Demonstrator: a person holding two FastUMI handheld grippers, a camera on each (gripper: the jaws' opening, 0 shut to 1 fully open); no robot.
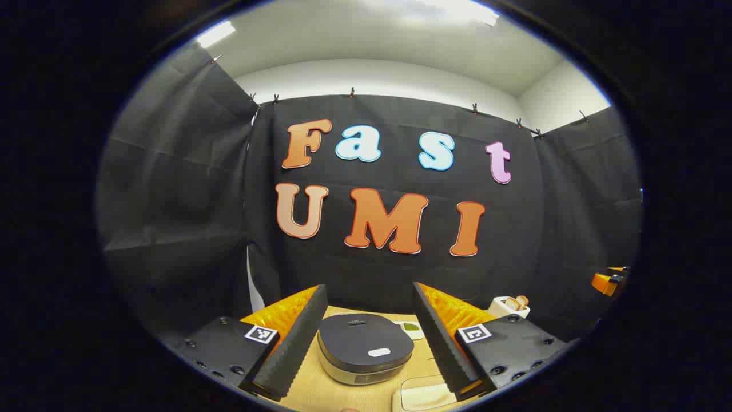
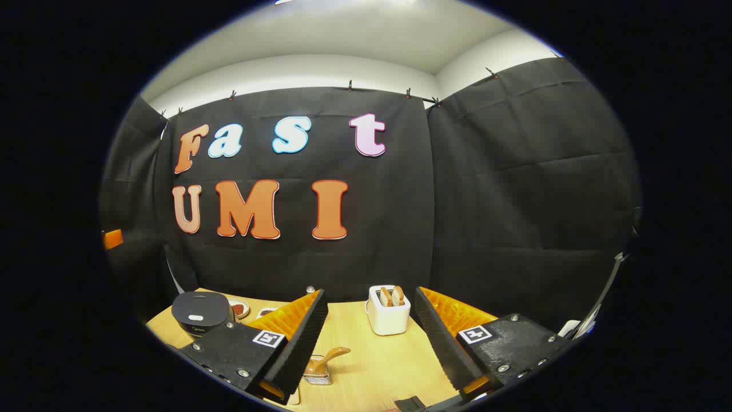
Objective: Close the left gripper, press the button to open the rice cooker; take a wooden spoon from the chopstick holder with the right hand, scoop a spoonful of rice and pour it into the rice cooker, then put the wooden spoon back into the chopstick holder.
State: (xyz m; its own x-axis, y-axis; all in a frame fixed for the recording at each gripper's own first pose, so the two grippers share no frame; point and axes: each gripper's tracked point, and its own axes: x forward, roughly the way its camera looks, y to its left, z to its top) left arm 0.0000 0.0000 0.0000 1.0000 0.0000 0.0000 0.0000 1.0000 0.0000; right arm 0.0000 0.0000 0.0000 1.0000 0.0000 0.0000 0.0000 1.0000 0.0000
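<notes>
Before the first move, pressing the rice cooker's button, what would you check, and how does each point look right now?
1. Left gripper shut for pressing: not ok, its fingers stand wide apart.
2. Rice cooker lid down: ok.
3. Left gripper lined up with the cooker: ok, it sits between the fingers.
4. Button found: cannot tell which mark on the lid it is.
5. Wooden spoon waiting in its holder: ok.
6. Right gripper free: ok, open and holding nothing.
</notes>
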